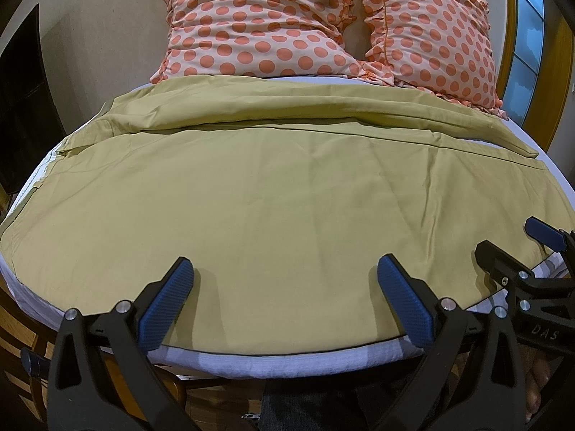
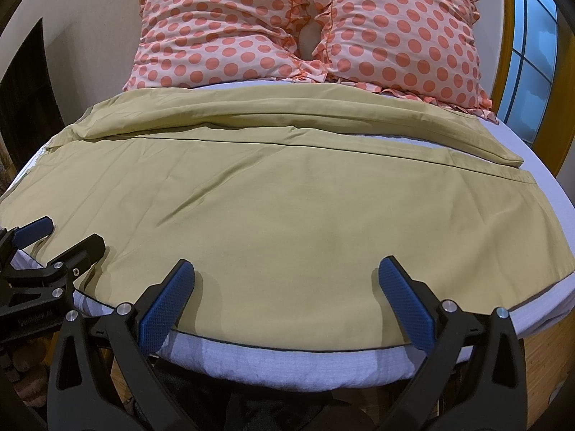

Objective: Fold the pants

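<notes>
Khaki pants [image 1: 273, 197] lie spread flat across the white bed [image 1: 251, 362], one leg nearer me, the other folded along the far side. They also show in the right wrist view [image 2: 280, 208]. My left gripper [image 1: 285, 269] is open and empty, its blue pads over the near edge of the pants. My right gripper [image 2: 287, 269] is open and empty over the same near edge, further right. The right gripper also shows in the left wrist view [image 1: 510, 240], and the left gripper in the right wrist view [image 2: 68, 233].
Two pink pillows with orange dots [image 1: 258, 21] [image 1: 431, 36] stand at the head of the bed. A wooden-framed window [image 2: 532, 54] is at the right. A dark opening [image 1: 25, 107] is at the left. Wooden floor [image 2: 539, 359] lies below the bed edge.
</notes>
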